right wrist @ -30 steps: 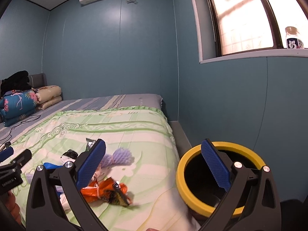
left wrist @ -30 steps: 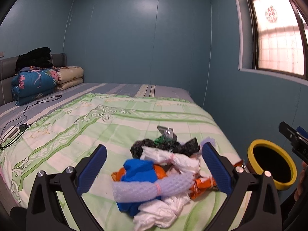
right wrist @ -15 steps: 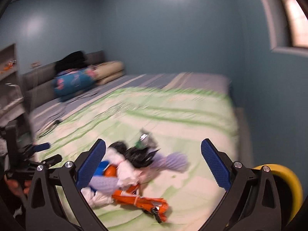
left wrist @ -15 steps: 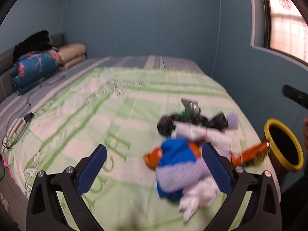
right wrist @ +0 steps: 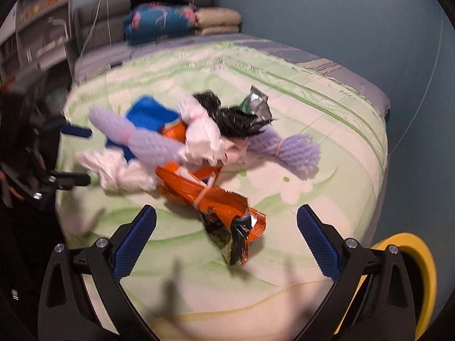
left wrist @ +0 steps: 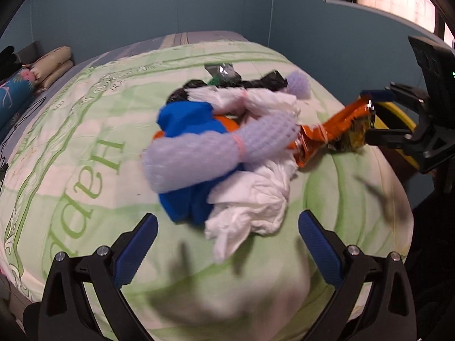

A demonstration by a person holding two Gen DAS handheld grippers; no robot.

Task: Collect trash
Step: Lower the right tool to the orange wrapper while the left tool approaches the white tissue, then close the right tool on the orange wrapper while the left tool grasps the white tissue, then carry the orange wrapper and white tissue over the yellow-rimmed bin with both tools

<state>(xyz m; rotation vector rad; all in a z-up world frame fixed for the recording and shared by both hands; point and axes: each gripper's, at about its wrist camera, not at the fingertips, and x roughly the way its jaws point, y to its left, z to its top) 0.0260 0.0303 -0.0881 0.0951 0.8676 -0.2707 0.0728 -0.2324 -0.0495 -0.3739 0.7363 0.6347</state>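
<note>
A pile of trash lies on the green bedspread (left wrist: 85,147): a blue bag (left wrist: 187,122), a lilac foam net (left wrist: 204,153), crumpled white plastic (left wrist: 256,201), black bags (right wrist: 236,119), a silver wrapper (right wrist: 256,102) and an orange snack packet (right wrist: 210,196). My left gripper (left wrist: 227,241) is open and empty, just in front of the white plastic. My right gripper (right wrist: 226,238) is open, its fingers either side of the orange packet's end (left wrist: 335,128). A second lilac net (right wrist: 298,150) lies to the right.
A yellow-rimmed bin (right wrist: 412,264) stands on the floor at the bed's right corner, partly hidden behind my right gripper; it also shows in the left wrist view (left wrist: 398,119). Folded quilts and pillows (right wrist: 170,22) sit at the bed's head. Shelves (right wrist: 37,37) stand at the left.
Both grippers have tilted down and moved in close to the pile. The right gripper swung from the bin toward the orange packet. Both stay open.
</note>
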